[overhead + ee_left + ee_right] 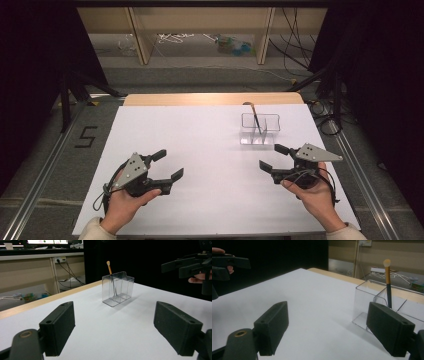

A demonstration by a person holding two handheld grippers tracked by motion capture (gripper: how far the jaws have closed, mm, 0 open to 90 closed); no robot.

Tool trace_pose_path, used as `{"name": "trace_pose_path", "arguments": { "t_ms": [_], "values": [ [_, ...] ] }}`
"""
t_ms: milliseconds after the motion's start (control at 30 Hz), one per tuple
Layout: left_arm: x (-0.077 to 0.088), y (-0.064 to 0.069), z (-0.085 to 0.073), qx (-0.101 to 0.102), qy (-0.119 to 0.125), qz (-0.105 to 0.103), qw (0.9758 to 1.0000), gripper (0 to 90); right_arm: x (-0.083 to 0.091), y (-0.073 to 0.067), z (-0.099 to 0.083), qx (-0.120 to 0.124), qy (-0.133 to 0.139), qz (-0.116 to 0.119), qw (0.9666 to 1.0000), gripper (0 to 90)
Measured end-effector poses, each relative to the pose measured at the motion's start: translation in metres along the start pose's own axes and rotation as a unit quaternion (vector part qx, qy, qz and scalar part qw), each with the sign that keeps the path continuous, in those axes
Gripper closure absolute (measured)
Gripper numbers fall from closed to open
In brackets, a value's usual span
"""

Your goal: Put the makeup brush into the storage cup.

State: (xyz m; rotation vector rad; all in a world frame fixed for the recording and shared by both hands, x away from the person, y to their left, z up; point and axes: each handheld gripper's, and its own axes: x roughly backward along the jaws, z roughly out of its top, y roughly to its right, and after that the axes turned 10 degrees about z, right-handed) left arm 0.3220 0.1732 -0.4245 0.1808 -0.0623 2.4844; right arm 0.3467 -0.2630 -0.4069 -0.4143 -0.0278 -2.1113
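Note:
A clear plastic organizer [260,129] with divided compartments stands on the white table top at the far right of centre. A makeup brush [254,116] with a gold ferrule and pale tip stands upright in one compartment. In the left gripper view the organizer [117,288] sits ahead and the brush [109,267] rises from it. My left gripper [167,165] is held at the near left, open and empty. My right gripper [272,156] is held at the near right, just in front of the organizer [374,305], also open and empty. The brush [388,282] shows close by in the right gripper view.
The white board [200,165] covers the table; a wooden edge [210,99] shows at the far side. Shelving with cables and small items [230,44] stands beyond. Black stands flank both sides.

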Motion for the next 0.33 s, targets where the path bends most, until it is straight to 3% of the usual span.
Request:
{"name": "trace_pose_path", "arguments": {
  "t_ms": [133, 200, 333],
  "values": [
    [-0.0003, 0.0004, -0.0001, -0.002, 0.002, -0.001, 1.0000, 16.8, -0.0034, -0.0010, -0.0020, 0.005, 0.011, 0.001, 0.9999, 17.0],
    [-0.0009, 0.0008, -0.0002, -0.003, 0.001, -0.001, 1.0000, 16.8, -0.0013, -0.0012, -0.0013, 0.007, -0.002, -0.006, 1.0000, 16.5],
    [-0.0024, 0.0019, -0.0008, -0.001, -0.001, -0.003, 1.0000, 16.8, -0.0015, 0.0012, -0.0027, 0.004, 0.005, -0.006, 1.0000, 15.9]
  ]
}}
